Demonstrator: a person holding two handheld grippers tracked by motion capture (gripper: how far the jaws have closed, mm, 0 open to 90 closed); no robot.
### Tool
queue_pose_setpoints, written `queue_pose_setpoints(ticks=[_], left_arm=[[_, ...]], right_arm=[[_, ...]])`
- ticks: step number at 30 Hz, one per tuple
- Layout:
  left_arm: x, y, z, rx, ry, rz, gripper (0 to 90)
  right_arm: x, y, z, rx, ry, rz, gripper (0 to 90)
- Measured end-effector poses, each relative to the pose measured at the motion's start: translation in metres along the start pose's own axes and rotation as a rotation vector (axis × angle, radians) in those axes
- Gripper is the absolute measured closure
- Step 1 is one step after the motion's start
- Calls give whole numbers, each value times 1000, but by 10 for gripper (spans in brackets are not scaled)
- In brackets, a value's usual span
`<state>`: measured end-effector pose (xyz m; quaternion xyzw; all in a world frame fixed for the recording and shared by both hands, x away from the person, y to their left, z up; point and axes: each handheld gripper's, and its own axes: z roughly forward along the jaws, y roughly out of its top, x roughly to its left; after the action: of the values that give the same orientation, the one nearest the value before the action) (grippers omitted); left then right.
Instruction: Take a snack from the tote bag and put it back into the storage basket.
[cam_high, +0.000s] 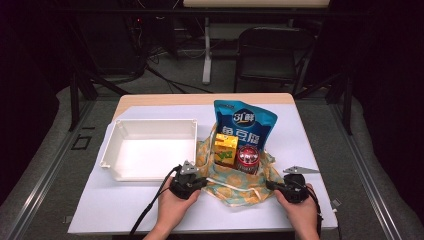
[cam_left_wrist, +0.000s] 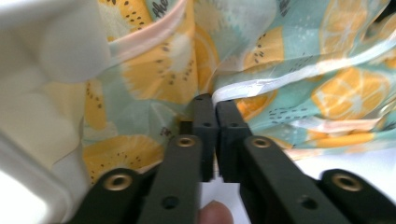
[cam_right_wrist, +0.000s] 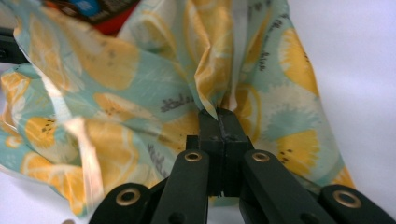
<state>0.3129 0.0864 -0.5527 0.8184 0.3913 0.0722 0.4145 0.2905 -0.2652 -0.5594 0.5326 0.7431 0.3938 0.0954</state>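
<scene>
Both claws, left (cam_left_wrist: 215, 105) and right (cam_right_wrist: 218, 114), clamped on the citrus-print bag (cam_high: 235, 185) beneath a blue "鱼豆腐" pouch (cam_high: 243, 125).

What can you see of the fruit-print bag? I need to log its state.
The bag is thin, glossy teal film printed with orange and lemon slices, edged with a pale drawstring hem. It lies crumpled and open on the white table, beside the white bin. A blue pouch, yellow box and red can stand in it. The left gripper and right gripper each pinch its edge.
</scene>
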Motion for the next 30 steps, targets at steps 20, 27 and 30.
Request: queue_pose_setpoints(ticks=[20, 27, 30], left_arm=[[-10, 54, -20, -191, -47, 14, 510], [-5, 36, -10, -83, -55, 14, 900], [-3, 25, -4, -45, -38, 4, 900]], right_arm=[[12, 3, -12, -88, 28, -59, 893], [11, 2, -14, -95, 43, -68, 893], [11, 2, -13, -85, 39, -78, 893]])
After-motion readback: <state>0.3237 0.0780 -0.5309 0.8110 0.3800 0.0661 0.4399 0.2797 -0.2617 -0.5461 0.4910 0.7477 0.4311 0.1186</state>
